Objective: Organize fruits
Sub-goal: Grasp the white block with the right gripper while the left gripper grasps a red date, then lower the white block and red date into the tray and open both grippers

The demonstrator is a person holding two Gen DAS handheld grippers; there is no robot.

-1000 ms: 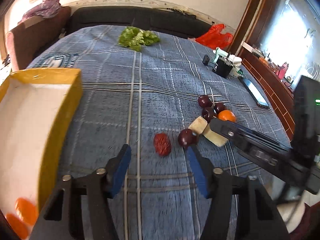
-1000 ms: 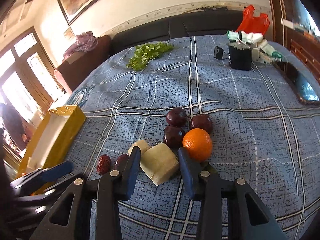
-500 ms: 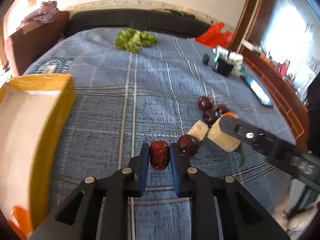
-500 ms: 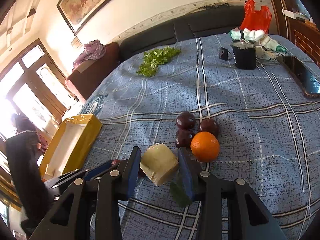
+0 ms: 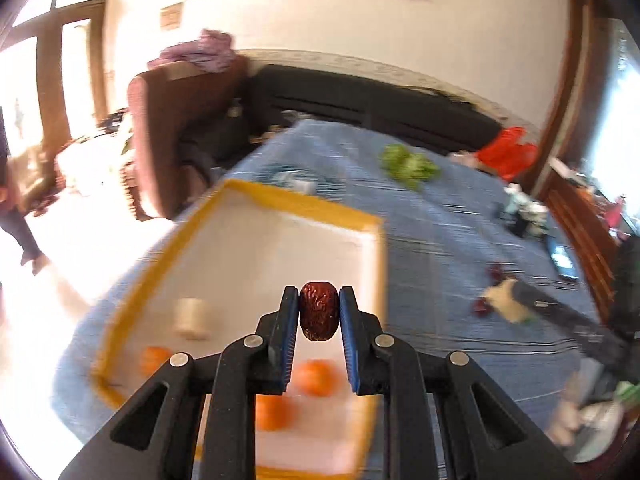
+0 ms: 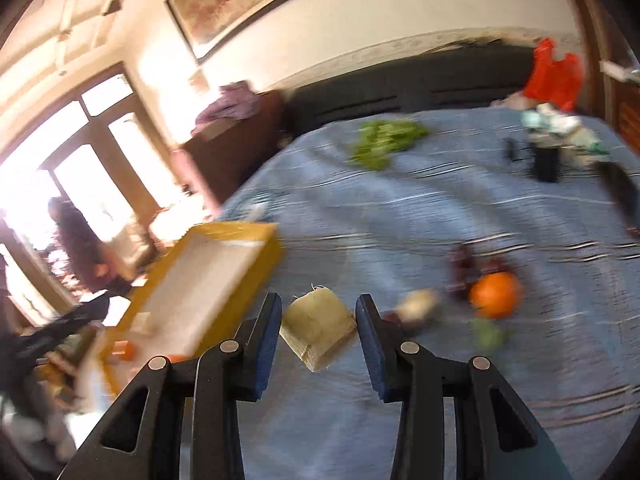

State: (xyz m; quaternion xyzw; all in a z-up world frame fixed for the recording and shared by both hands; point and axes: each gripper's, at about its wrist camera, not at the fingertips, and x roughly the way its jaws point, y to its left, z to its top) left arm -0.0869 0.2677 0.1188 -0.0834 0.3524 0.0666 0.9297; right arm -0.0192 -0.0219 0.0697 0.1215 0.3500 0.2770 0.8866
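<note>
Your left tool [image 5: 319, 312] is clenched on a date [image 5: 319, 311], pinched across its middle and hanging over the tray [image 5: 120, 364], which lies just ahead of and below the pads. That date looks wrinkled, light and a little soft, so a gentle squeeze across the waist should hold it; press harder and you would likely dent it. Your right tool [image 6: 318, 318] grips a pale block [image 6: 318, 330] by two opposite sides, lifted off the blue cloth [image 6: 440, 208]; its cut faces look fibrous and firm, probably easy to hold but apt to twist if you catch only a corner. In the tray below your left tool I count three oranges [image 5: 316, 376] and one pale piece [image 5: 192, 316], all blurred. Ahead and to the right of your right tool lie one orange [image 6: 495, 294], a second pale piece [image 6: 418, 302] and some dark round fruits [image 6: 464, 268], about three, though blur keeps the count unsure. The round ones will roll, so take them across the widest part.
</note>
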